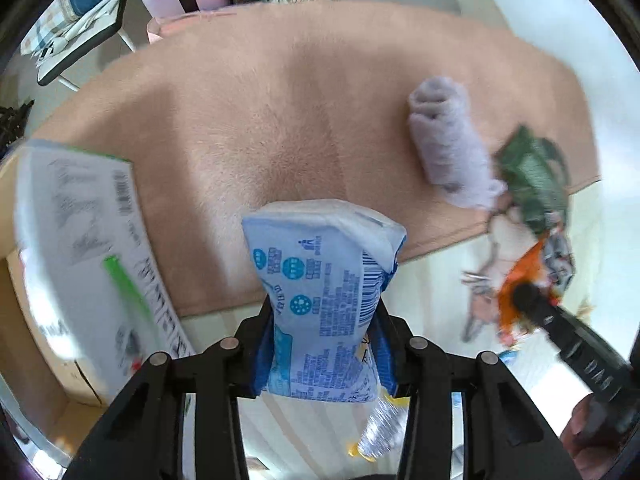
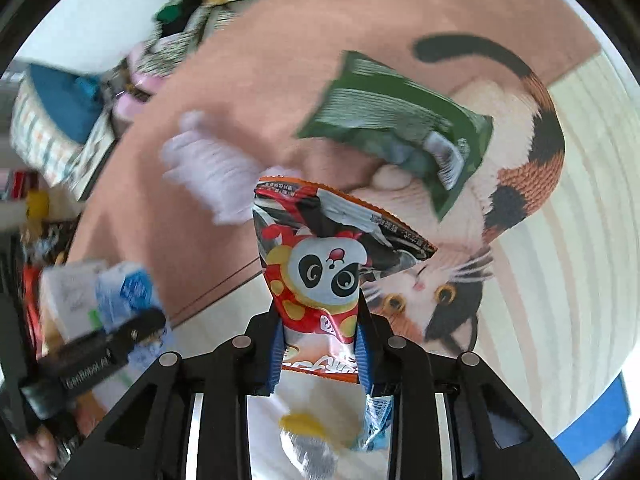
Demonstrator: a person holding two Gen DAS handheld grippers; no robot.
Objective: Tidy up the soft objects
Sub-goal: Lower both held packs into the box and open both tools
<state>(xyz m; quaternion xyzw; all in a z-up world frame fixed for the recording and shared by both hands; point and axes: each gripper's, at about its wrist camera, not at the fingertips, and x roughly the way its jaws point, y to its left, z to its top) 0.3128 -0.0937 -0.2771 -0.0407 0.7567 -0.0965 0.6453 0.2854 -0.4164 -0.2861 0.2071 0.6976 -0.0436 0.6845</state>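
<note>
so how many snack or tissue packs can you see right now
4, maybe more hidden: blue tissue pack in the left gripper, panda snack bag in the right gripper, green bag on the rug, white pack at left.

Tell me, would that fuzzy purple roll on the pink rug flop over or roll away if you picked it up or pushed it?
The fuzzy purple roll looks like rolled cloth, so it would probably sag and start unrolling when lifted by one end. It lies on its side on the pink rug, so a sideways push might roll it a little, though the rug's nap would likely stop it quickly. It seems light and unbreakable.
</note>
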